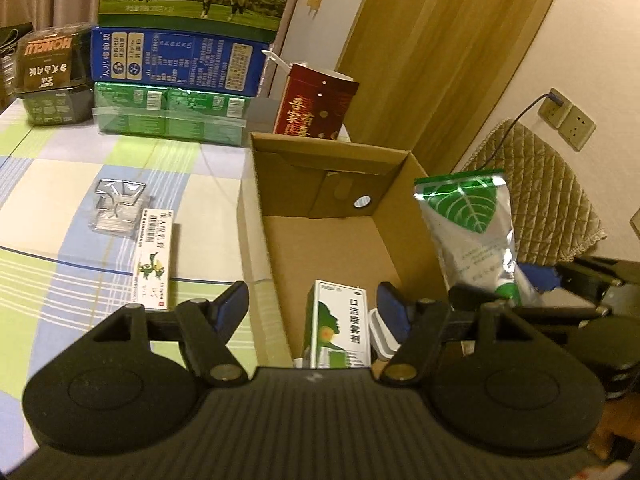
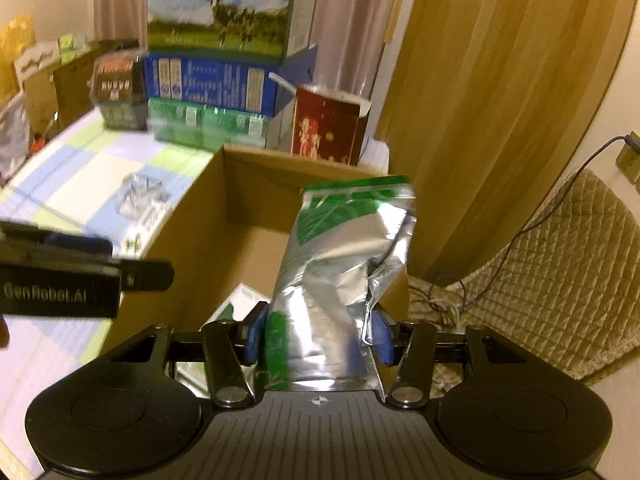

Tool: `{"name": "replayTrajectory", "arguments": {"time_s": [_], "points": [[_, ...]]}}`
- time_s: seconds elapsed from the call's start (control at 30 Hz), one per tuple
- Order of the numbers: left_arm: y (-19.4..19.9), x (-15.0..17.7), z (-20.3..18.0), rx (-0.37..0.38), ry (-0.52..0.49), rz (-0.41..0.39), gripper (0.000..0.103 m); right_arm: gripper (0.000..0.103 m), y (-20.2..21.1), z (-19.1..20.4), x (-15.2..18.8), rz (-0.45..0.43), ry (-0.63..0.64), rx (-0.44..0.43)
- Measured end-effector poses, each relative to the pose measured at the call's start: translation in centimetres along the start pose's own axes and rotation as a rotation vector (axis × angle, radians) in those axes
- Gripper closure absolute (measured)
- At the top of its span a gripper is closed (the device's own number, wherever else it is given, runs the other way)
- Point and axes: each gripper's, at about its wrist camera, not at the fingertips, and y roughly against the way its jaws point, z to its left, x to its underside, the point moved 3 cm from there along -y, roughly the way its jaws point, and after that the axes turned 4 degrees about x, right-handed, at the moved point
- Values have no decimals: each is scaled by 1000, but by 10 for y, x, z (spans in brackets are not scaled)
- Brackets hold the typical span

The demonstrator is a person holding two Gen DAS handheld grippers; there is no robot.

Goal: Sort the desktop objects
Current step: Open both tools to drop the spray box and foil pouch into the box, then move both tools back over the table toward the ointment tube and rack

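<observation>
An open cardboard box (image 1: 250, 208) stands on the checked tablecloth. Inside it, at the near end, lies a white-and-green spray carton (image 1: 340, 324) beside a small white item. My left gripper (image 1: 312, 308) hovers open over the box's near left corner with nothing between its fingers. My right gripper (image 2: 318, 336) is shut on a silver-and-green foil pouch (image 2: 340, 272), held upright and crumpled on one side. That pouch (image 1: 468, 232) is above the box's right wall. Left of the box lie a white ointment carton (image 1: 154, 256) and a clear plastic case (image 1: 116, 208).
Stacked milk cartons (image 1: 176, 60), a dark tin (image 1: 52, 76) and a red box (image 1: 316, 104) line the table's far side. A chair with a quilted cover (image 1: 552, 192) and a charging cable stand right of the box, before a curtain. The left gripper's black housing (image 2: 60, 288) crosses the right wrist view.
</observation>
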Motion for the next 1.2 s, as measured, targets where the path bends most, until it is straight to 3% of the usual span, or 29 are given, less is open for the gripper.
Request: {"name": "replayTrajectory", "arguments": {"time_s": [0.07, 0.7, 1.03, 1.2], "points": [[1, 0, 4, -7, 1, 0, 37, 17, 3, -2, -4, -29, -17, 12], [19, 6, 27, -50, -5, -3, 36, 17, 22, 12, -5, -35, 19, 17], [46, 3, 34, -57, -34, -21, 28, 15, 47, 27, -11, -60, 24, 26], [62, 4, 43, -67, -45, -32, 21, 8, 60, 36, -14, -72, 28, 30]]}}
